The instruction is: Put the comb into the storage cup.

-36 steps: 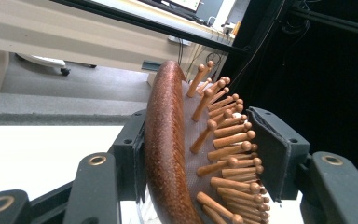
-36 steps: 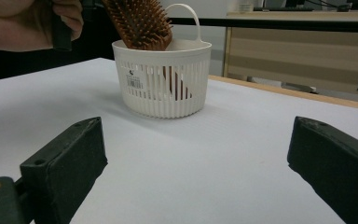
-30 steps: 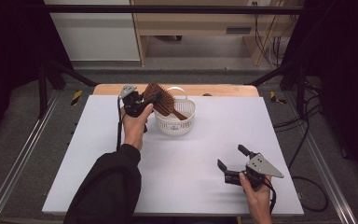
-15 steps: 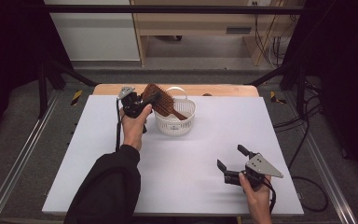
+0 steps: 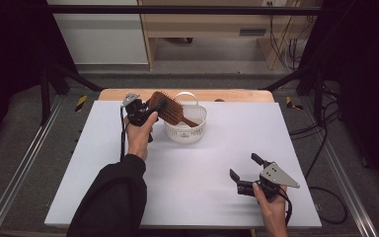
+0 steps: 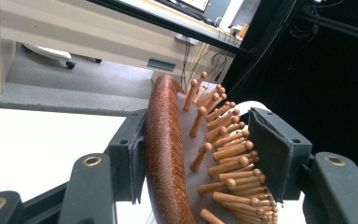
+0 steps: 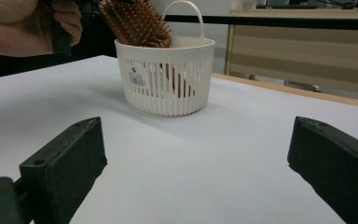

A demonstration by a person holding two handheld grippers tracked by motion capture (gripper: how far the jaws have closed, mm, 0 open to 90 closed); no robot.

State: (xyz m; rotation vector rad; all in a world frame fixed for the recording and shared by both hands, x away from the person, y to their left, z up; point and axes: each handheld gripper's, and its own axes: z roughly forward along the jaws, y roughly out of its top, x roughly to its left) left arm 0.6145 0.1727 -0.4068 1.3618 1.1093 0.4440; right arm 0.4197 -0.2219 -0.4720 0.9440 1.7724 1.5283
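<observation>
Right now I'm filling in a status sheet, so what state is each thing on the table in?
Hairbrush: tilted, handle down inside the basket, head sticking out over the rim, clamped at the head.
Basket: upright on the table, carry handle up, holding the brush handle.
Left gripper: jaws closed on the brush head.
Right gripper: jaws open, holding nothing, apart from the basket.

The left forearm, in a black sleeve, reaches from the bottom edge toward the far side of the table, its bare left hand point(image 5: 139, 134) wrapped around the black two-jaw left gripper point(image 5: 150, 109). That gripper's jaws stand partly apart and clamp a thing between their pads. The bare right hand point(image 5: 271, 207) holds the black right gripper point(image 5: 243, 167) low near the table's near edge, jaws spread wide with nothing between them.
</observation>
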